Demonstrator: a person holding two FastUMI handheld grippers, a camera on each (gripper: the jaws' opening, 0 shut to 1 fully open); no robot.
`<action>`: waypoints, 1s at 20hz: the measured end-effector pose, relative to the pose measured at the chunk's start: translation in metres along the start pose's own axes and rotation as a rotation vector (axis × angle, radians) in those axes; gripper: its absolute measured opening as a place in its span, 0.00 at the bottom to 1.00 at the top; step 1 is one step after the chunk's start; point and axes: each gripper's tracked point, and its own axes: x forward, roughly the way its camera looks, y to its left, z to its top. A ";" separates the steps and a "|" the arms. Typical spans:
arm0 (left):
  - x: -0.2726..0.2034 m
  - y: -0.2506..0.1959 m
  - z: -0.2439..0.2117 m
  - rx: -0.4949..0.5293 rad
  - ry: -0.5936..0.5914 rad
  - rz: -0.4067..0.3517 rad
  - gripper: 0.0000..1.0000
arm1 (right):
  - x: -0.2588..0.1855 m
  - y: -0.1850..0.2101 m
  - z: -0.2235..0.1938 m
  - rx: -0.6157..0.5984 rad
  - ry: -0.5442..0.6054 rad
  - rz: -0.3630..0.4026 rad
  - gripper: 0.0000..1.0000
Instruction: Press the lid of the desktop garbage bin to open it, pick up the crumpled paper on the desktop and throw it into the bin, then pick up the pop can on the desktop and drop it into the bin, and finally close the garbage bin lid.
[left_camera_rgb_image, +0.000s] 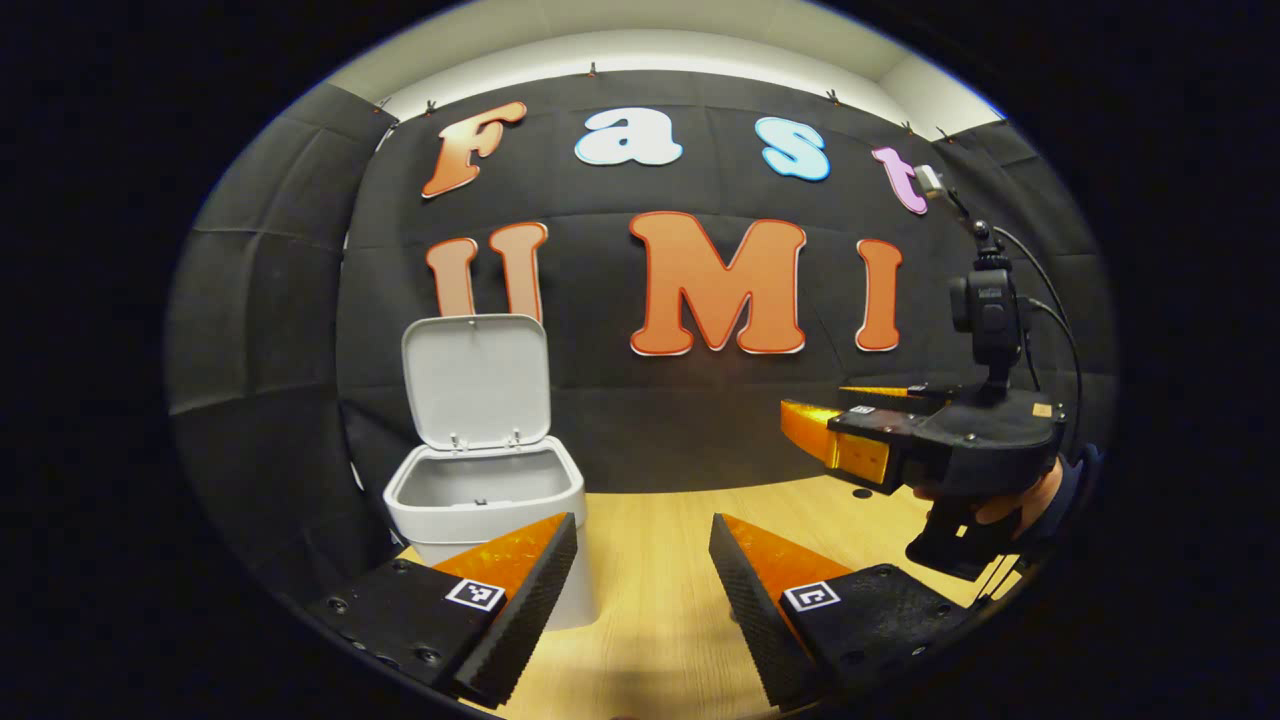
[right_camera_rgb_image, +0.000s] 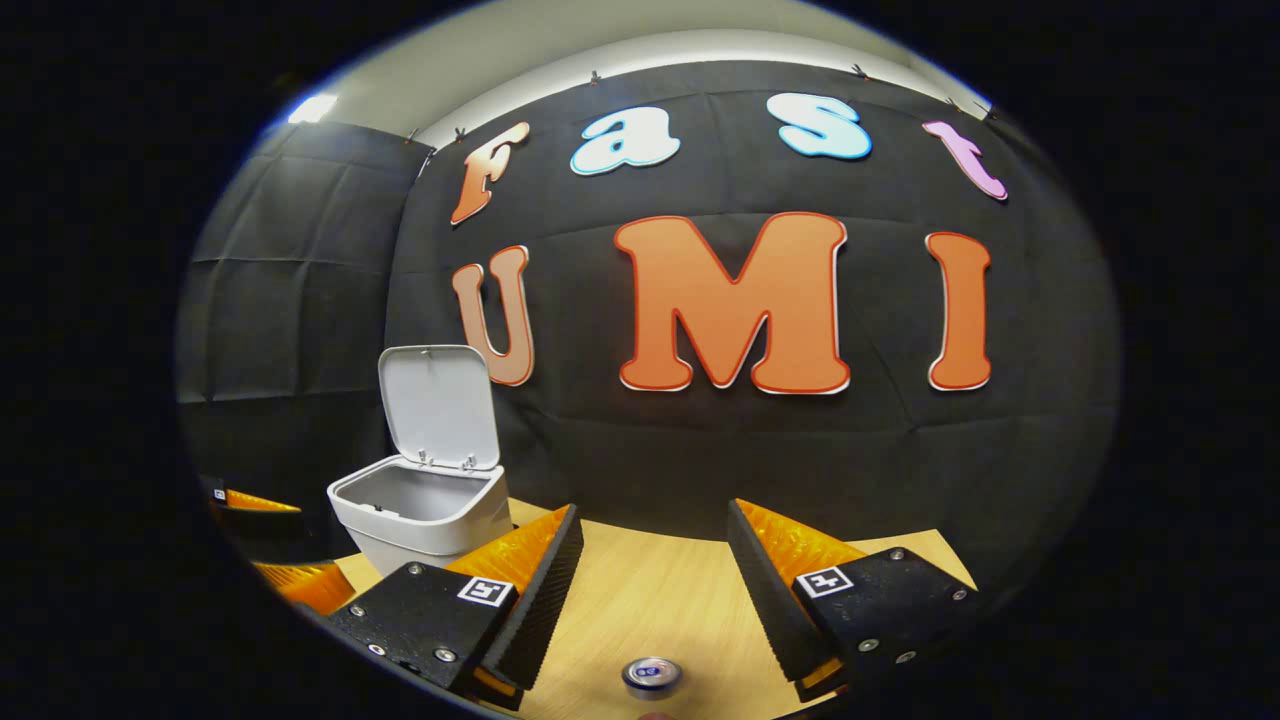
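The white desktop bin (left_camera_rgb_image: 485, 500) stands on the wooden table at the left, its lid (left_camera_rgb_image: 475, 380) swung up and upright, the inside showing grey. My left gripper (left_camera_rgb_image: 645, 560) is open and holds nothing, just right of the bin's front. In the right gripper view the bin (right_camera_rgb_image: 425, 515) with its raised lid (right_camera_rgb_image: 440, 405) sits far left. The pop can (right_camera_rgb_image: 652, 675) stands upright on the table, only its top showing, low between the open fingers of my right gripper (right_camera_rgb_image: 655, 550), which do not touch it.
A hand (left_camera_rgb_image: 1020, 505) holds the right gripper (left_camera_rgb_image: 820, 405) above the table at the right, jaws apart. The left gripper (right_camera_rgb_image: 290, 545) sits at the far left edge beside the bin. The wooden table (left_camera_rgb_image: 660, 620) reaches back to the black cloth wall.
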 end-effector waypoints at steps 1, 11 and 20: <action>0.003 -0.010 -0.004 0.009 0.005 -0.021 0.86 | -0.007 -0.007 -0.001 0.005 0.004 -0.015 0.87; 0.050 -0.102 -0.077 0.057 0.099 -0.208 0.86 | -0.075 -0.083 -0.003 0.037 0.007 -0.195 0.87; 0.104 -0.148 -0.195 0.106 0.332 -0.274 0.88 | -0.110 -0.126 -0.011 0.033 0.041 -0.300 0.87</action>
